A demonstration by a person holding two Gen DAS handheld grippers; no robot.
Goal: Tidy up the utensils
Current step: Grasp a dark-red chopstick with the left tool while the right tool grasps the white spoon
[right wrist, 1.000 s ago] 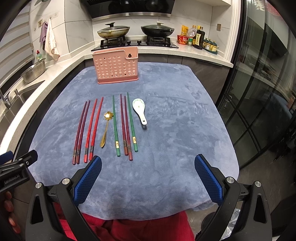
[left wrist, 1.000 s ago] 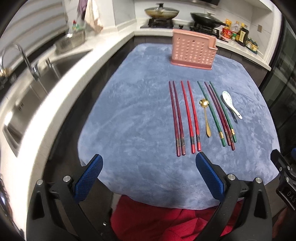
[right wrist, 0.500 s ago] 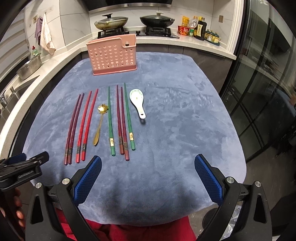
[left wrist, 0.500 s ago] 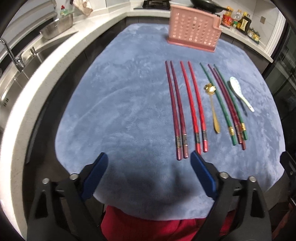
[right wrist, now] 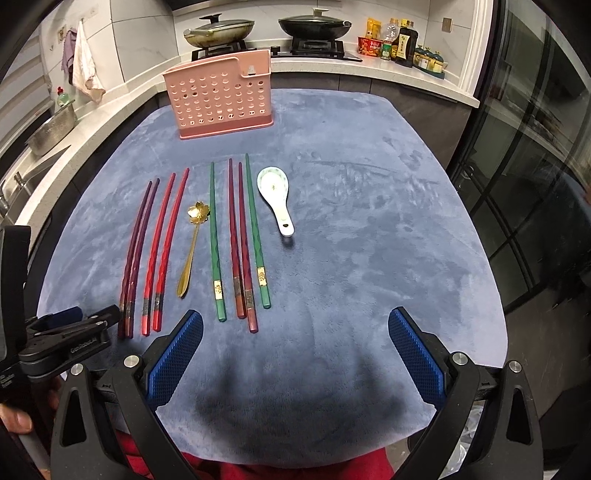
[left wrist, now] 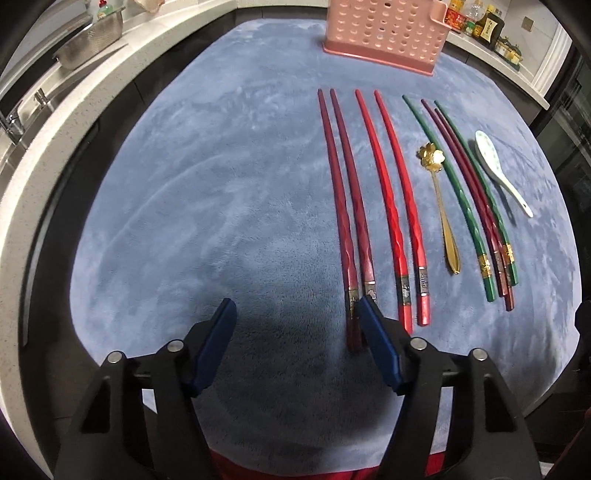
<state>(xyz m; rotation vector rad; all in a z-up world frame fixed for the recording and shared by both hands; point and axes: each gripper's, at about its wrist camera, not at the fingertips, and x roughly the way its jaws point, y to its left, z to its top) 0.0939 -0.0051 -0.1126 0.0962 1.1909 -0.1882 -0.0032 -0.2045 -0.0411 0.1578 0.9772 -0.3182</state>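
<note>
Utensils lie in a row on the blue cloth (left wrist: 207, 206): a dark maroon chopstick pair (left wrist: 343, 192), a red pair (left wrist: 391, 192), a gold spoon (left wrist: 441, 206), two green chopsticks (left wrist: 458, 192) with another maroon pair (left wrist: 471, 184) between them, and a white ceramic spoon (left wrist: 495, 166). Behind them stands a pink perforated holder (right wrist: 221, 99). My left gripper (left wrist: 295, 314) is low over the near ends of the dark maroon pair. Its jaws are closing, the ends lie just inside the right finger (left wrist: 376, 339), and no pad presses them. My right gripper (right wrist: 295, 325) hangs open, with nothing between its fingers, before the green chopsticks (right wrist: 214, 240).
A white counter with a sink tap (left wrist: 11, 122) and a metal basin (left wrist: 92, 37) runs along the left. Behind the holder are a stove with two pans (right wrist: 314, 26) and bottles (right wrist: 402, 40). A glass door (right wrist: 535, 184) stands at the right. The near cloth edge overhangs red fabric (left wrist: 295, 469).
My left gripper has sunk toward the near ends of the dark maroon chopsticks and its jaws have narrowed. The right gripper has come a little lower and closer to the cloth.
</note>
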